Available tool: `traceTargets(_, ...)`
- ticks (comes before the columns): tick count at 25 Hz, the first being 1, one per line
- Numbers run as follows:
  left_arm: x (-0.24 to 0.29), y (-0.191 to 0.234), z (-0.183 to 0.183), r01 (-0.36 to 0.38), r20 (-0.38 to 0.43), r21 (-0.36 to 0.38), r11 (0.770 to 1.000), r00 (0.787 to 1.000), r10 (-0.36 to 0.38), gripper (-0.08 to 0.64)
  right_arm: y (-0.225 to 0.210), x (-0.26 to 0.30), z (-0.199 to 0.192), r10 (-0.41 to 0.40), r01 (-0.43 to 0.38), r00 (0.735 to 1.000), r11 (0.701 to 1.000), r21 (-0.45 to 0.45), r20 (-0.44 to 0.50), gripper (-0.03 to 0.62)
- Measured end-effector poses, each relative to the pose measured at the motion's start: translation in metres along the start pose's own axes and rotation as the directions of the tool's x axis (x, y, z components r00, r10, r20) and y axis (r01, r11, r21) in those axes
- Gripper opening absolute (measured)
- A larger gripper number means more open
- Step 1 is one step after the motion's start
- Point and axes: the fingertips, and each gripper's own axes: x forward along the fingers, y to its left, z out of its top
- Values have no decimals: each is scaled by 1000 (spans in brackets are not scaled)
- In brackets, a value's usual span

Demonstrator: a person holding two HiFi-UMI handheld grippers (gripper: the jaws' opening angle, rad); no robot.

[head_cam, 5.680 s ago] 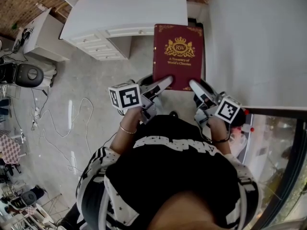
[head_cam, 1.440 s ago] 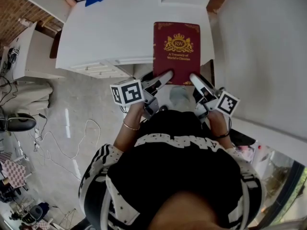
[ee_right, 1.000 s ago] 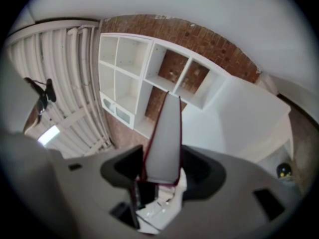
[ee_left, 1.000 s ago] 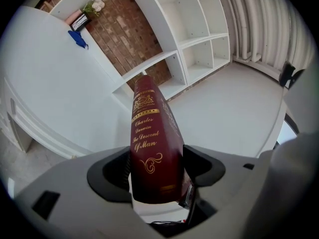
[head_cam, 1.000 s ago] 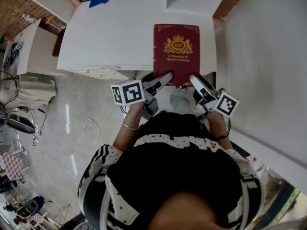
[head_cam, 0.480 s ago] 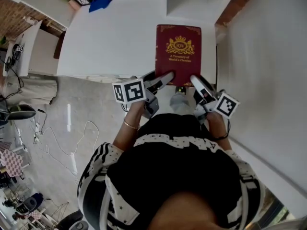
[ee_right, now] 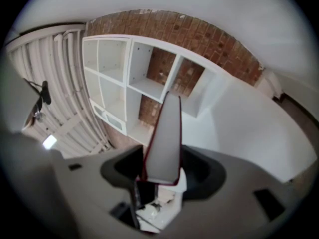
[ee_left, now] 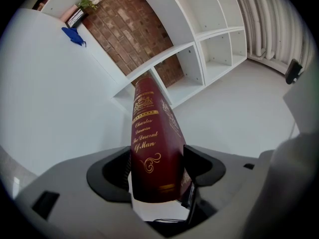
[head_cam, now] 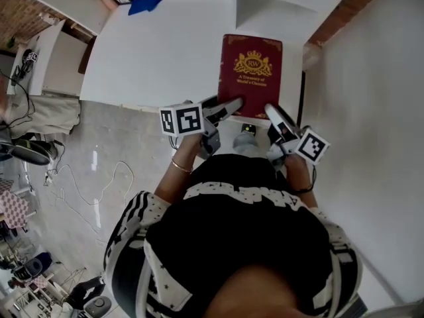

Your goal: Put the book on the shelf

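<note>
Book (head_cam: 250, 68): upper centre of the head view, cover up, over the white table (head_cam: 165, 52), just short of the shelf (head_cam: 285, 2) at the top. We grip its near edge at both corners, likely to carry it level.
Left gripper (head_cam: 227, 106): jaws clamped on the spine end.
Right gripper (head_cam: 271, 113): jaws clamped on the page edge.

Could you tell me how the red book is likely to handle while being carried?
Probably stiff: the book juts out flat though gripped only at its near edge. Its thick spine suggests real weight, so it might sag or slip.
</note>
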Motion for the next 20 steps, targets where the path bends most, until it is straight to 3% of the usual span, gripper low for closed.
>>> traceTargets(18, 70, 29, 20, -55, -38, -21, 998, 998, 54, 342, -62, 15, 46, -55, 57, 998, 997, 61, -27, 259)
traceTargets(20, 77, 34, 22, -63, -41, -30, 998, 997, 61, 342, -74, 15, 49, -94, 97, 995, 992, 80, -37, 259)
